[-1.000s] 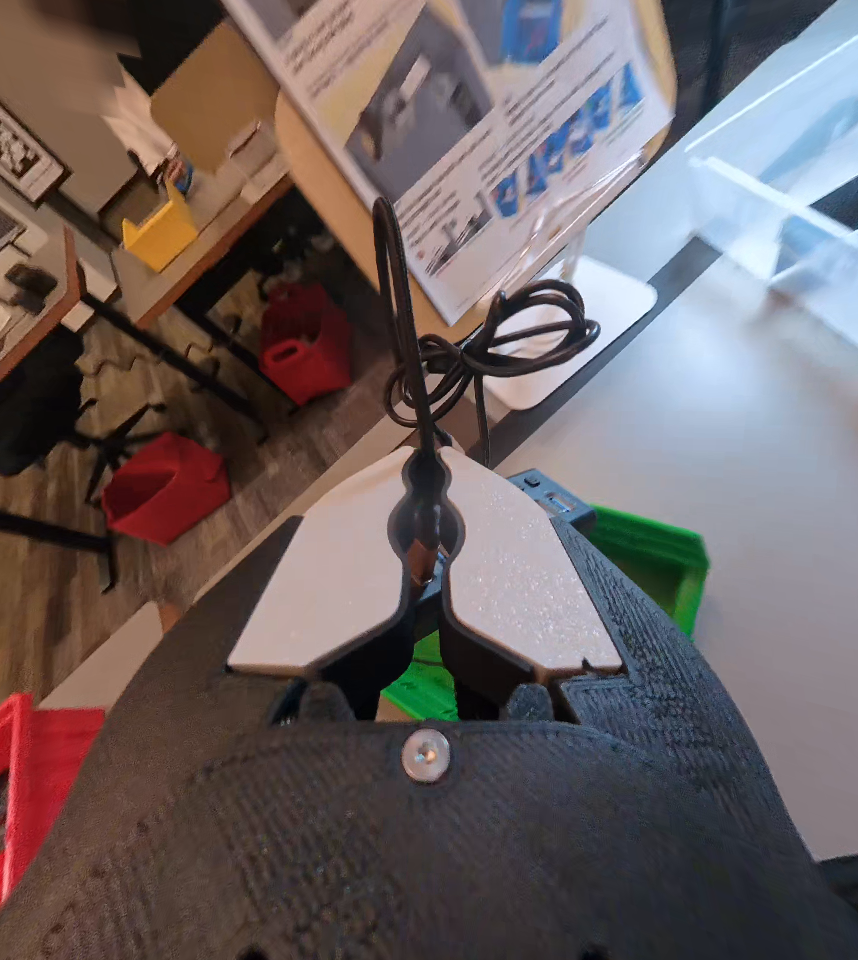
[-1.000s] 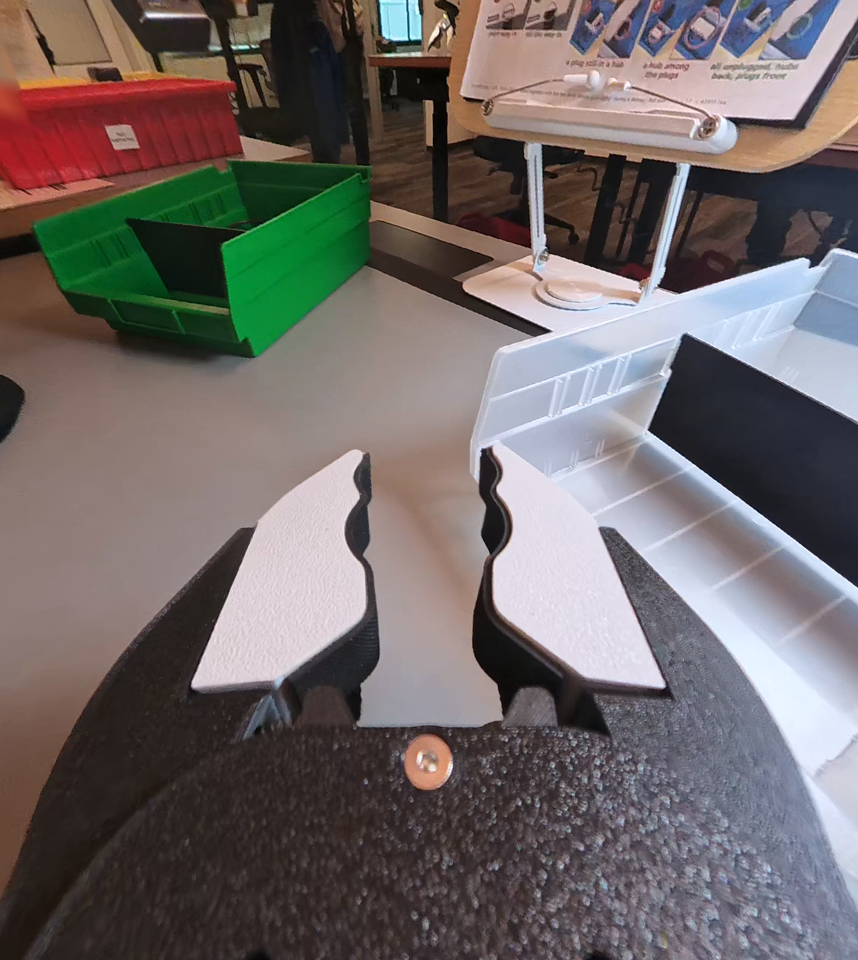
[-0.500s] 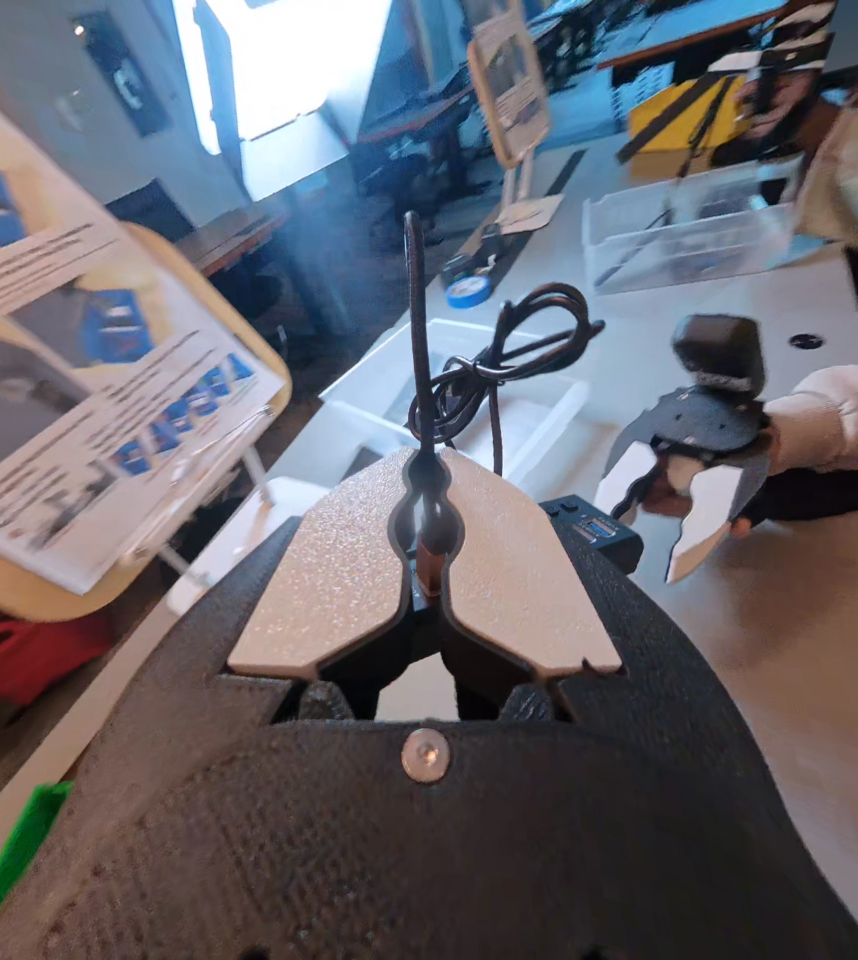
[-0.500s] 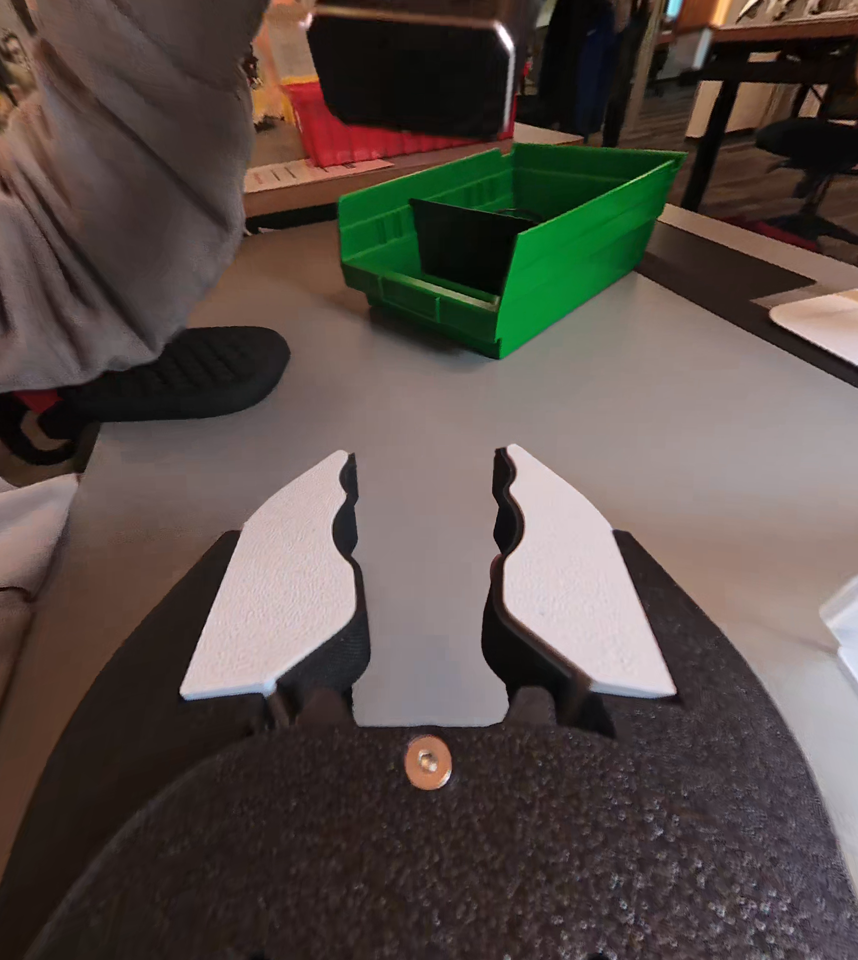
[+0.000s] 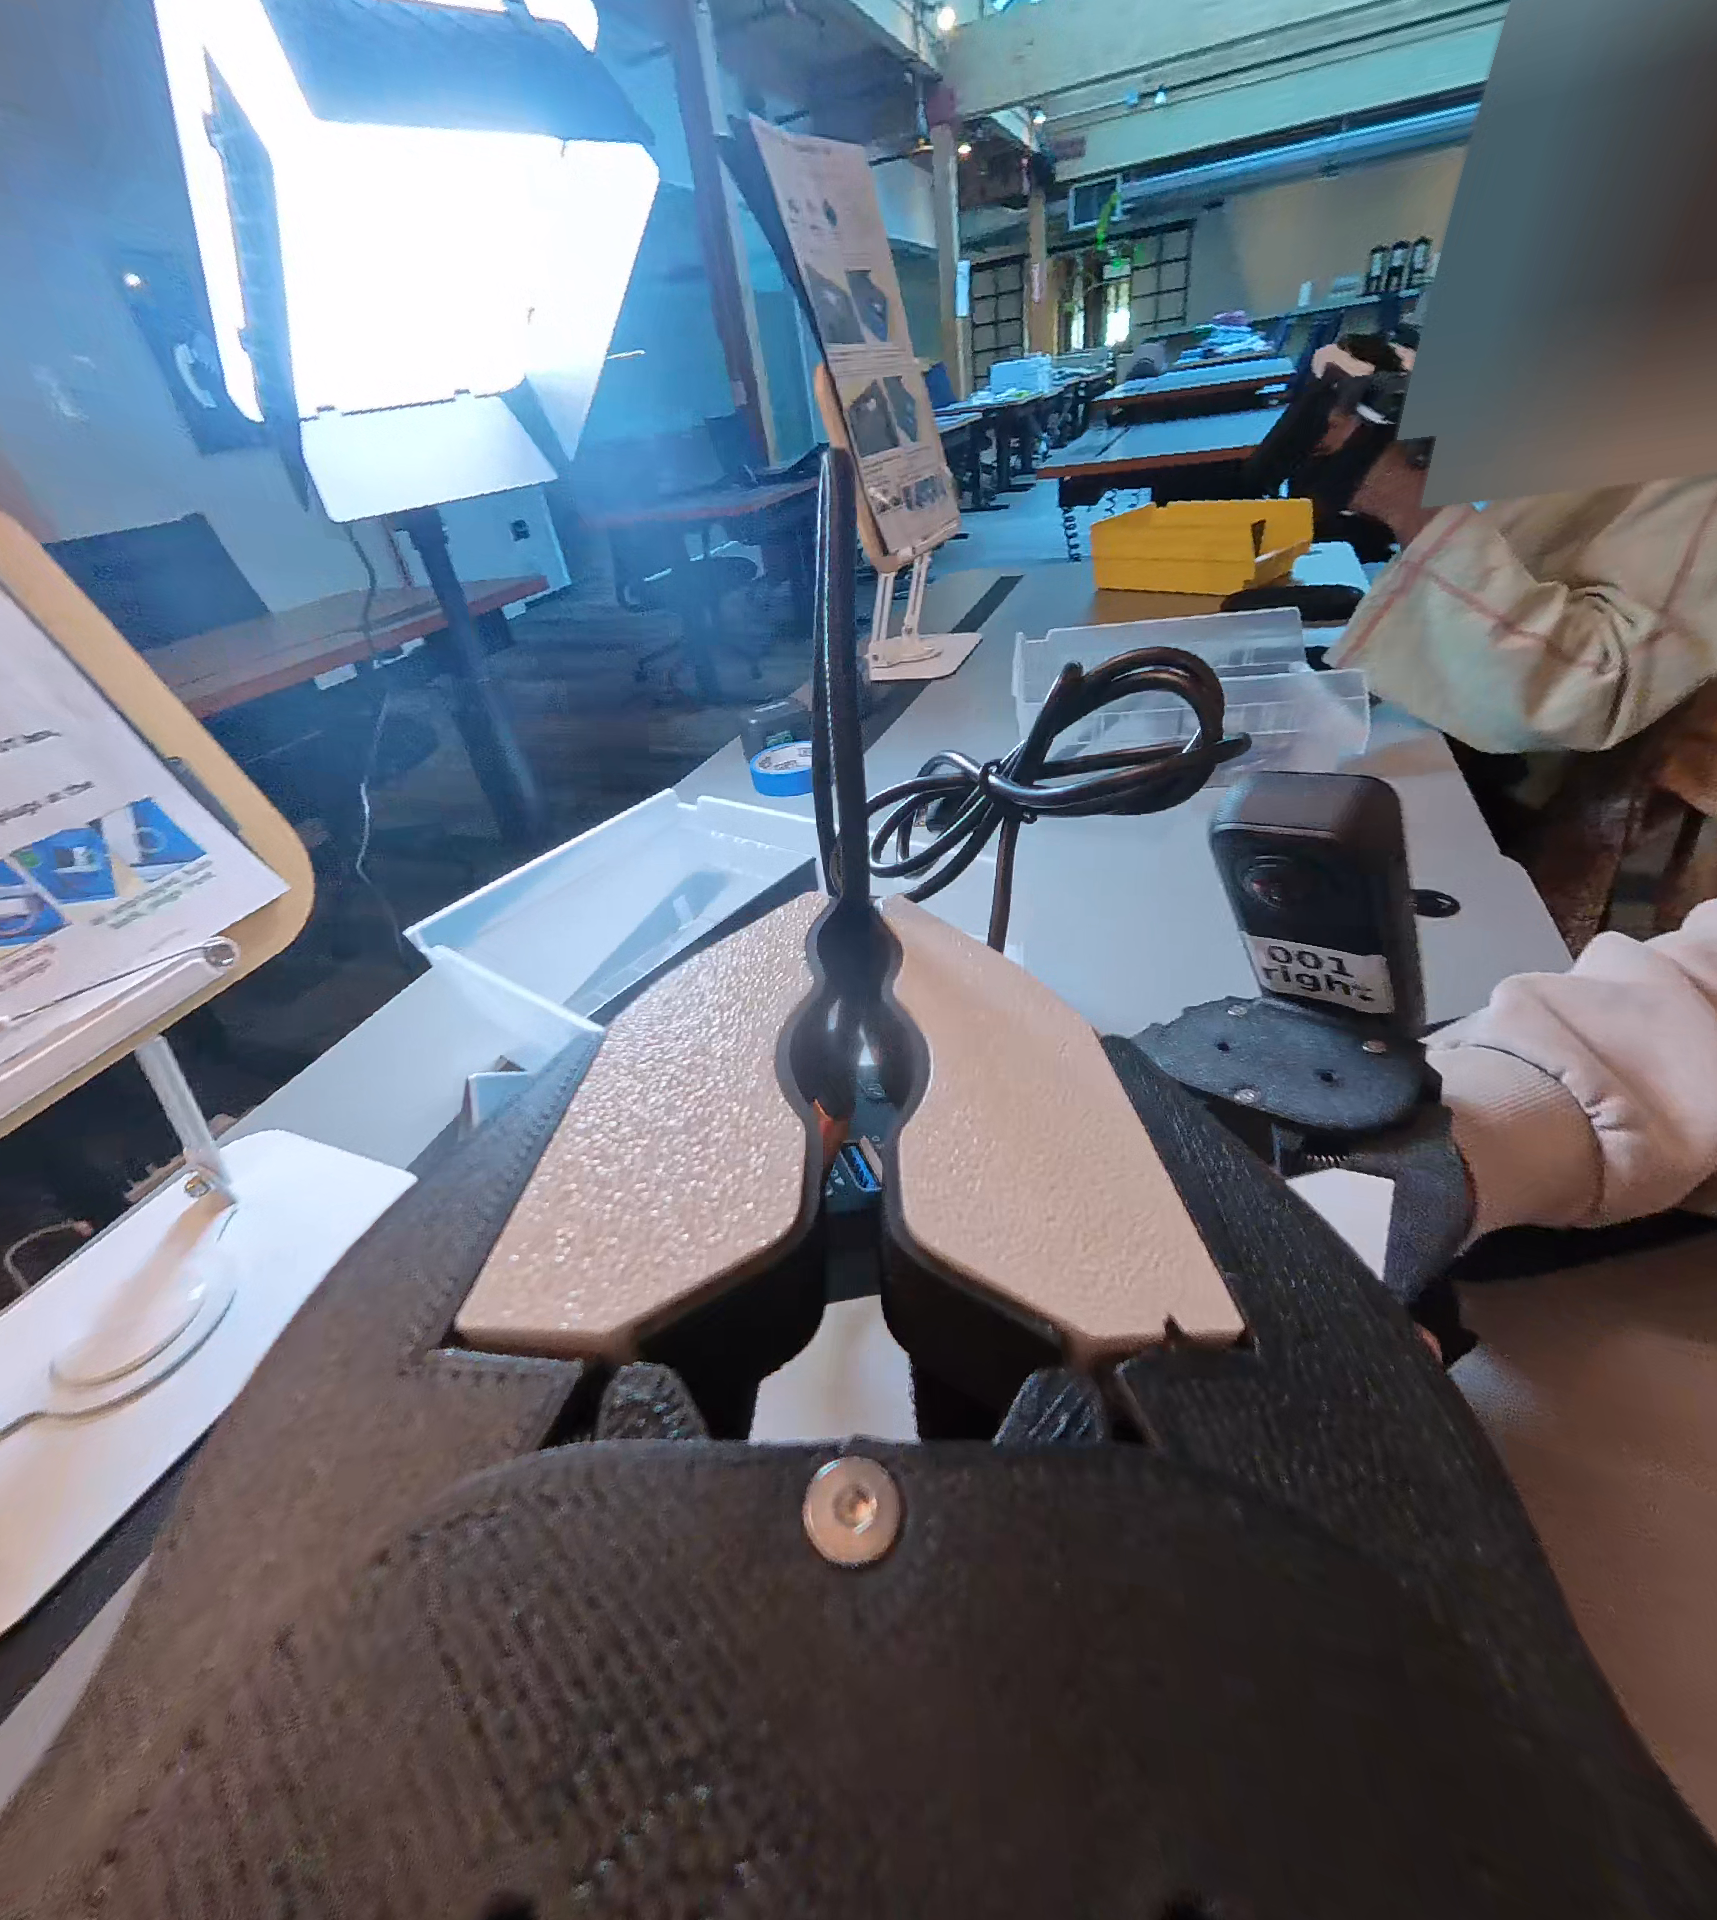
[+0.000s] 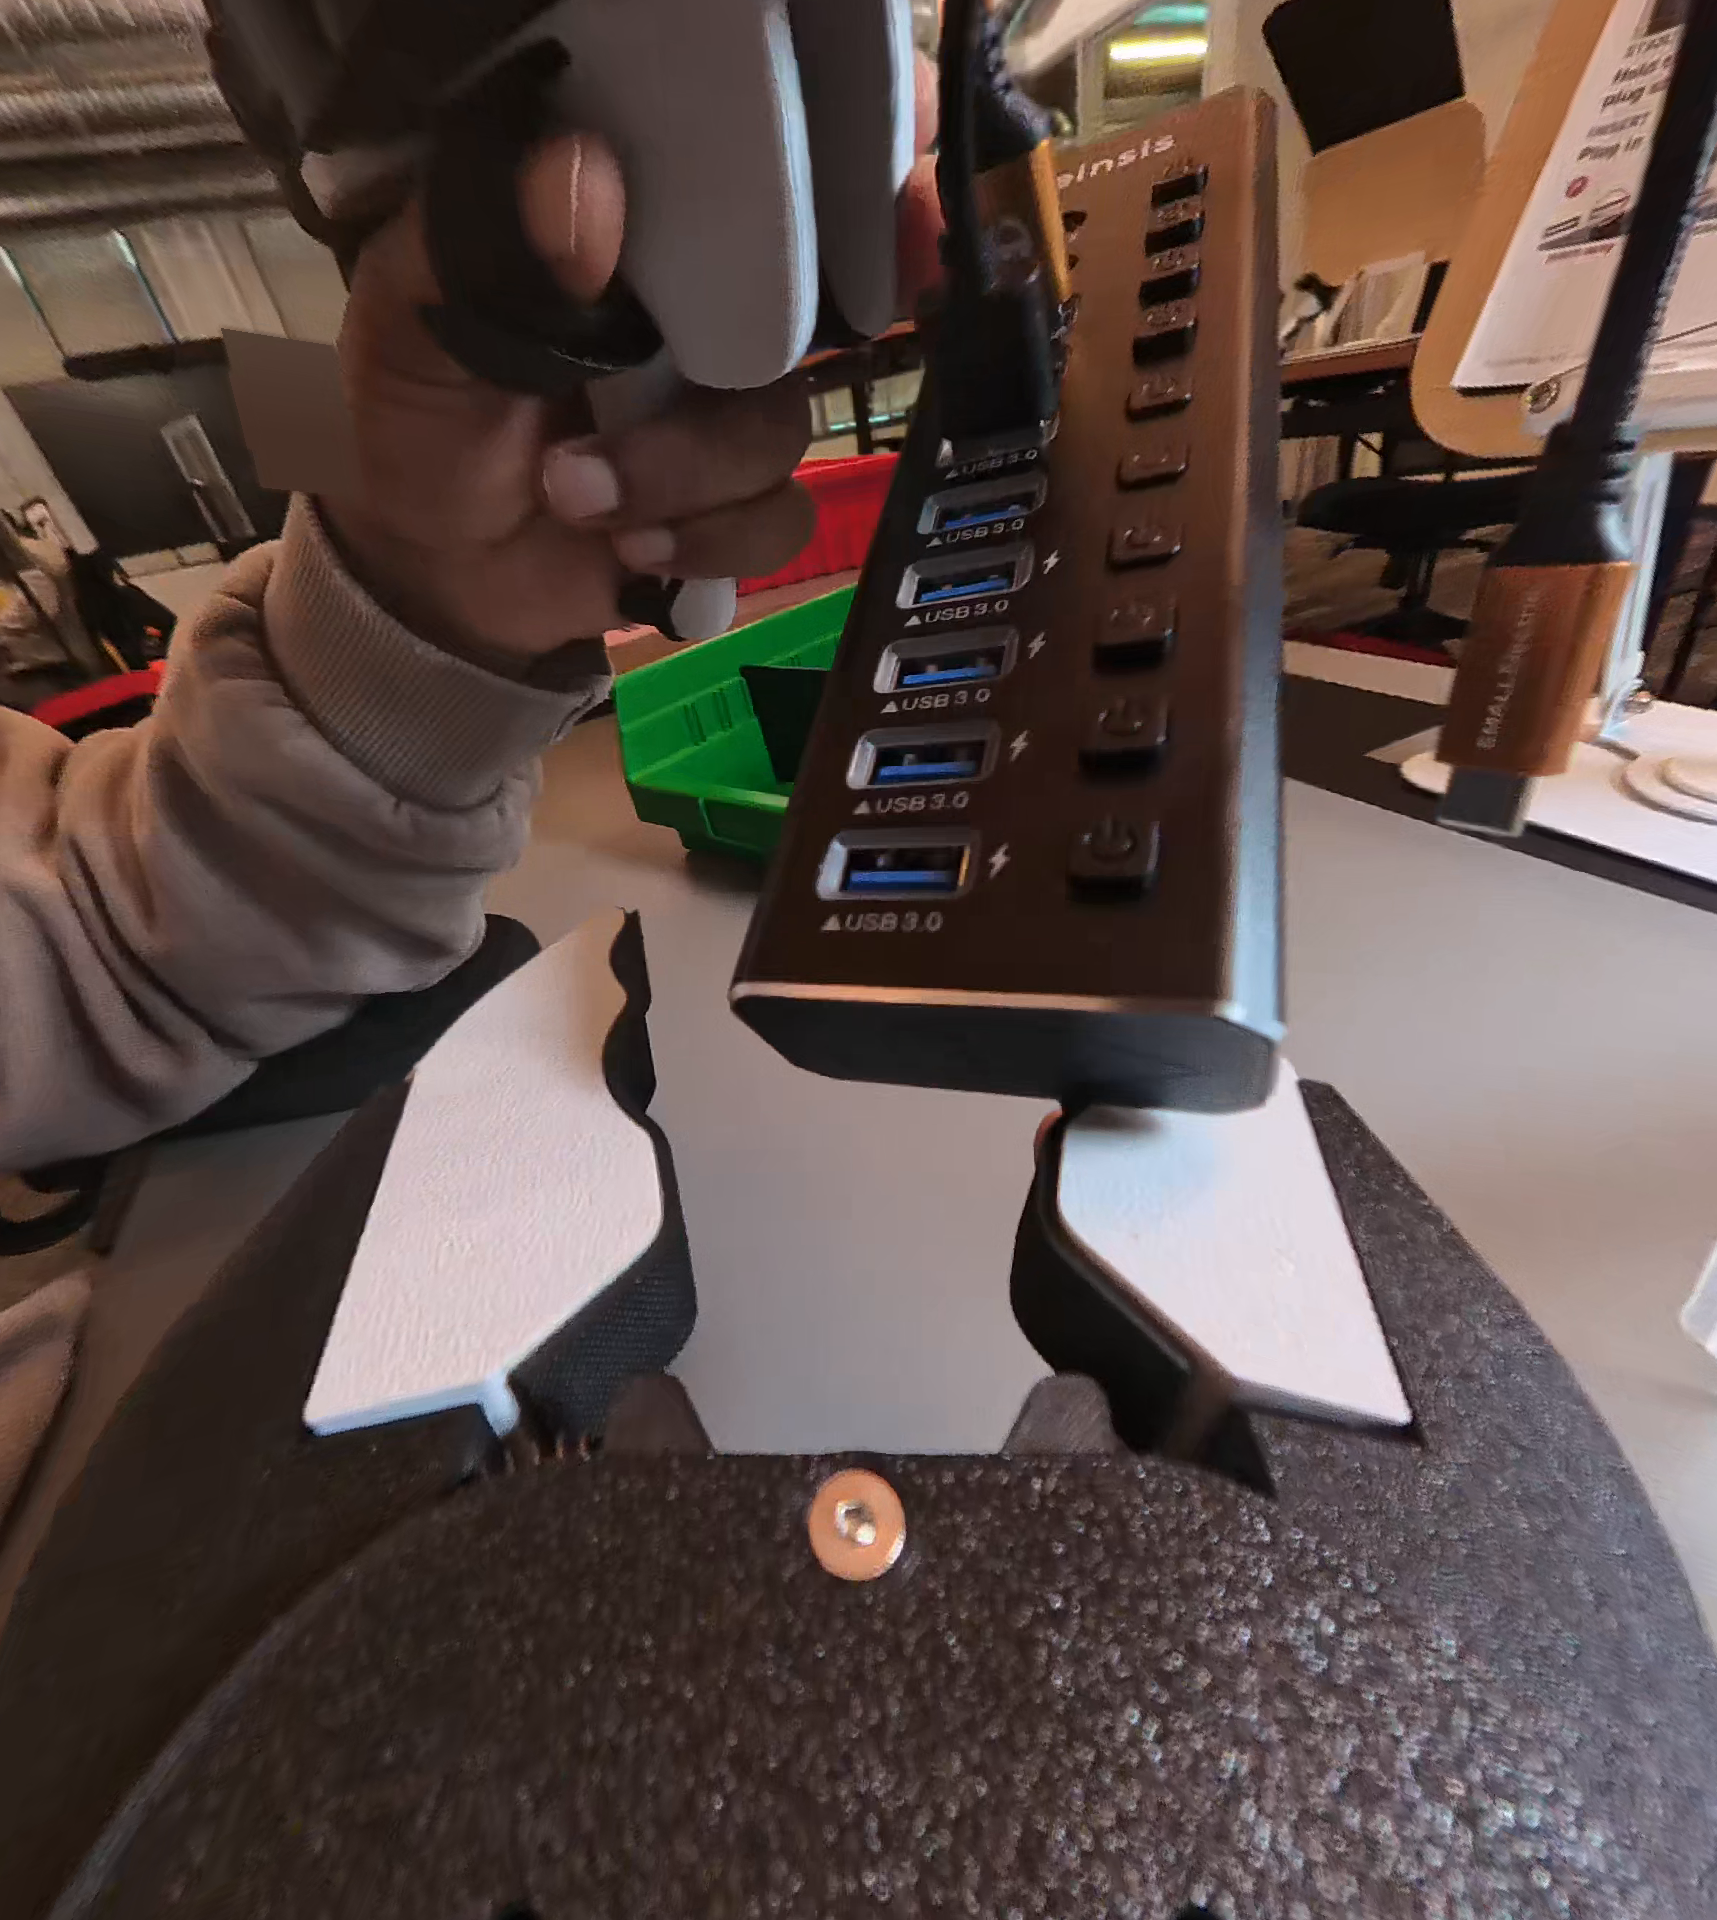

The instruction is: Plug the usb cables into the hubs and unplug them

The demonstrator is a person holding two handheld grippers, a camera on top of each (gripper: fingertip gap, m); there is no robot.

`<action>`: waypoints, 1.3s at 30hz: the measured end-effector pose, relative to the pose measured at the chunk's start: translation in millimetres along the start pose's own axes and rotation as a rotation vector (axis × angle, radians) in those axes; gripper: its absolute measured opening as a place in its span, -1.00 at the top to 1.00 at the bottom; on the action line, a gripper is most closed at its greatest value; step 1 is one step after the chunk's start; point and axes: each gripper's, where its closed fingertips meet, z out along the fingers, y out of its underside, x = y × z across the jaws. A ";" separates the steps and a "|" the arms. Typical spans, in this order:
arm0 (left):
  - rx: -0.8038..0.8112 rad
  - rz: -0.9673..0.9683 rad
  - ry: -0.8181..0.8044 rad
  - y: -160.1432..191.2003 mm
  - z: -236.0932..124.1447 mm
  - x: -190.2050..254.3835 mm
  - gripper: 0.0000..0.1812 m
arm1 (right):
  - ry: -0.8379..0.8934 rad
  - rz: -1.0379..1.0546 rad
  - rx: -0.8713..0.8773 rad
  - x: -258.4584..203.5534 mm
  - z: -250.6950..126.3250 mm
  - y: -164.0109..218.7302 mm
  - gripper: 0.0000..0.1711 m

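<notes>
Right wrist view: my right gripper [image 6: 843, 1049] stands open at lower centre, and the dark USB hub [image 6: 1030, 665] hangs tilted above it, its lower end touching my right finger. One cable plug [image 6: 999, 312] sits in an upper port; a loose copper plug [image 6: 1529, 675] dangles at right. Left wrist view: left gripper [image 5: 854, 935] clamps the black cable [image 5: 838, 686] at centre. Best, I judge: centre the hub between the jaws, close firmly, then pull the plug straight along its port.

A pale grey table [image 6: 1456, 1039] carries a green bin [image 6: 698, 727], a white stand base [image 5: 106, 1351], a white tray [image 5: 563, 935] and blue tape [image 5: 781, 767]
</notes>
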 end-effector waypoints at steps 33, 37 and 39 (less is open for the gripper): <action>0.166 -0.007 0.706 10.9 -10.5 119.6 0.96 | -0.722 0.351 -0.004 -76.6 -39.3 -16.9 0.35; 0.155 0.002 0.621 8.9 -5.2 106.6 0.95 | -0.556 0.342 0.010 -50.4 -32.1 -15.4 0.52; 0.147 -0.007 0.551 9.6 0.4 96.0 0.94 | -0.490 0.337 0.001 -38.4 -30.5 -12.9 0.52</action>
